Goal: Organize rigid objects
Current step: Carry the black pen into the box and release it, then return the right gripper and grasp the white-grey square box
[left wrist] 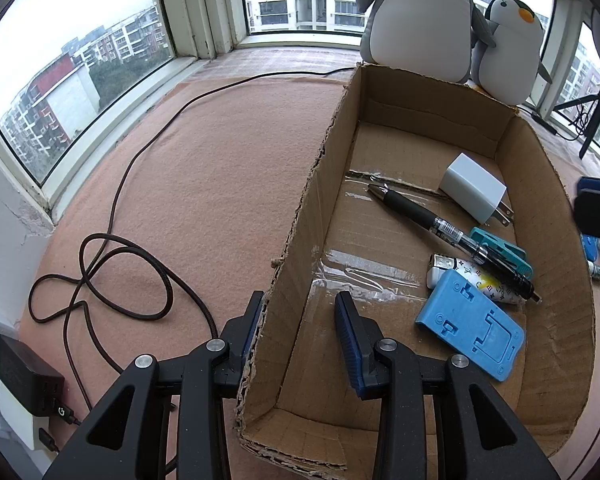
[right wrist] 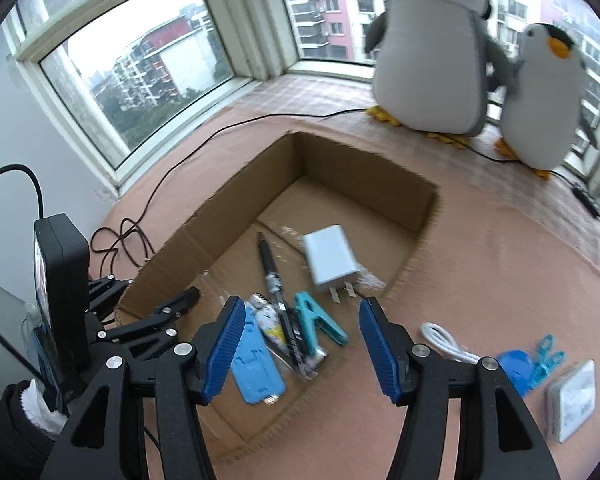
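Observation:
A cardboard box lies on the pink cloth. In it lie a white charger, a black pen, a teal clip, a small patterned tube and a blue phone stand. My left gripper straddles the box's left wall, its jaws apart, one finger on each side. My right gripper is open and empty above the box's near right corner.
Outside the box on the right lie a white cable, a blue round thing with a clip and a white box. Two plush penguins stand by the window. A dark cable and charger block lie left.

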A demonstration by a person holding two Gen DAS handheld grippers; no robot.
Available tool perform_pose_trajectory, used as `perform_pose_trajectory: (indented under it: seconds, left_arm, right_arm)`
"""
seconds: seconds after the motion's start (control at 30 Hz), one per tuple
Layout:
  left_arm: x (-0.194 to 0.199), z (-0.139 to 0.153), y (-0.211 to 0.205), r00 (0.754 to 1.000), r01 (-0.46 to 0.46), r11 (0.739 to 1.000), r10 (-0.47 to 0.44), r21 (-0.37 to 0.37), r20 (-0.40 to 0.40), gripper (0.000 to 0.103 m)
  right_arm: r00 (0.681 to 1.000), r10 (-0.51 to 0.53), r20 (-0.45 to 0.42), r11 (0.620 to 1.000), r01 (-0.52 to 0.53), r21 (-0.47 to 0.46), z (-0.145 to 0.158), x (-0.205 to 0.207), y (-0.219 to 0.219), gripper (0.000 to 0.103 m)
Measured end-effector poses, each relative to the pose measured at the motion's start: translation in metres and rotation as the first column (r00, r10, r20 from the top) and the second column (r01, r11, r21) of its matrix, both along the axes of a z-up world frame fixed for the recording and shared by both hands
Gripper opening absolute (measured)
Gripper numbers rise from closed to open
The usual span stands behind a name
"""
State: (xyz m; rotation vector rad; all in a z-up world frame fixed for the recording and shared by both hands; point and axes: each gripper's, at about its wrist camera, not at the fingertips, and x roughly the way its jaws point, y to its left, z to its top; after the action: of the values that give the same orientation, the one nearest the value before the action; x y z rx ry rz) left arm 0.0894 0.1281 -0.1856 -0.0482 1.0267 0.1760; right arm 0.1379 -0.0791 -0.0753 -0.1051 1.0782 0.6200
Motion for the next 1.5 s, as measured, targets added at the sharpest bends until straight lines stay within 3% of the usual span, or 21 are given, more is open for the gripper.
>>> perform_pose_trajectory:
  seconds: [0.47,0.97,1.13,1.23,1.5]
  left_arm:
    - [-0.001,0.001,0.002,1.0,0.001,1.0,-0.001,0.002,-0.001,0.038]
    - [0.0,0.001,0.001,1.0,0.001,1.0,-0.001,0.004,-0.002,0.038]
    - [0.0,0.001,0.001,1.0,0.001,1.0,-0.001,0.004,-0.003,0.038]
    - [0.0,0.001,0.001,1.0,0.002,1.0,-0.002,0.004,-0.003,0.038]
    - [0.0,0.001,0.001,1.0,0.001,1.0,-0.001,0.004,-0.003,0.038]
  right_arm:
    - [0.985,-0.152,0.087,0.984,0.159,-0.085,0.017,-0.013,-0.092,0.062]
    - [0.933,-0.352,0.078,0.91,0.36,-0.204,-0.012,0.002,-0.22,0.062]
    - [0.925,-0.379,0.037,0.903,0.378,-0.202,-0.024,0.01,-0.248,0.063]
    - [0.925,-0.38,0.018,0.903,0.375,-0.211,-0.031,0.014,-0.255,0.07]
    - [0.962,-0.269,-0.048,0.938,0.25,-0.24,-0.052,0.024,-0.242,0.074]
